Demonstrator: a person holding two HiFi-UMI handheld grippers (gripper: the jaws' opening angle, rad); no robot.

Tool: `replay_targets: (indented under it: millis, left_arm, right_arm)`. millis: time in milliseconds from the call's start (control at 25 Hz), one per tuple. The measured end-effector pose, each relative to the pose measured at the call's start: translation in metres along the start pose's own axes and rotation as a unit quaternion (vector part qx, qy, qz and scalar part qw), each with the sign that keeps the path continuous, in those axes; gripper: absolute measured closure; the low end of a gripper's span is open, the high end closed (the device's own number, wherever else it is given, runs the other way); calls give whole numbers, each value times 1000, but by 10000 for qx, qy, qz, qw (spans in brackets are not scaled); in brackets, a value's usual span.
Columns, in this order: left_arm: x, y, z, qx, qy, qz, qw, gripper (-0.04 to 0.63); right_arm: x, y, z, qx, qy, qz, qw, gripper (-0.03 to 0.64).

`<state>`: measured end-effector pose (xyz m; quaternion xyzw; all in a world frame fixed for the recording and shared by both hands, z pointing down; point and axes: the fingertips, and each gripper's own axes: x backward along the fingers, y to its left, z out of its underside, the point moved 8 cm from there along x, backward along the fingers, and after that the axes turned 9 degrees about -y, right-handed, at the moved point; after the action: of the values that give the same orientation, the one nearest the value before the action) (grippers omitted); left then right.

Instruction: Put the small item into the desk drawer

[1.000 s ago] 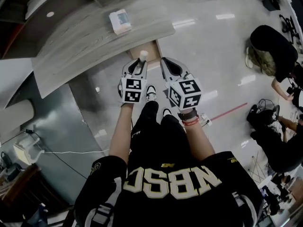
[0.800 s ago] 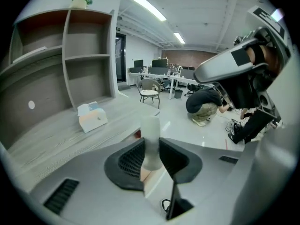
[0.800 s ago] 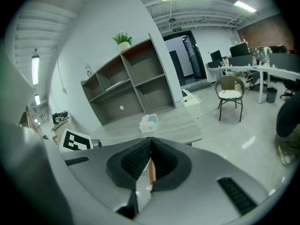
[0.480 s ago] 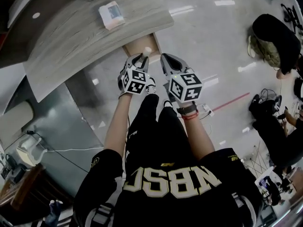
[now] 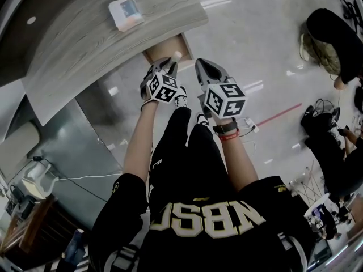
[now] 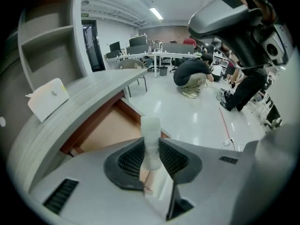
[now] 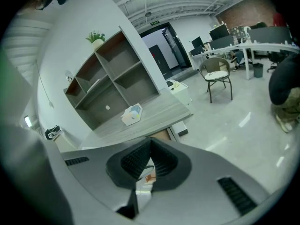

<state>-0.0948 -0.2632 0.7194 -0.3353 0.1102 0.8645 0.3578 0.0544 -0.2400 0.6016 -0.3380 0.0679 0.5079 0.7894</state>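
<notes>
As the item sinks (clamped), the drawer nears.

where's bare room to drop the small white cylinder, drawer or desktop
The open drawer looks bare inside, between its brown walls; the desktop overhangs its rear. The desktop is bare on either side of the white box. Crowded: the floor at far right, where other people are.
</notes>
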Motion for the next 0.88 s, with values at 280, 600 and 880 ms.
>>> replay_targets:
  millis: [280, 600, 880]
  left_arm:
    - [-32, 11, 22, -237, 361, 142, 9990, 485]
    - [-70, 7, 44, -972, 943, 474, 9897, 485]
    - [-95, 5, 57, -1220, 1387, 662, 9806, 480]
  right_arm:
    - [-8, -7, 18, -10, 141, 48, 9999, 609]
    - [-10, -16, 39, -173, 363, 81, 9992, 609]
    - [-13, -25, 44, -183, 409, 150, 9989, 609]
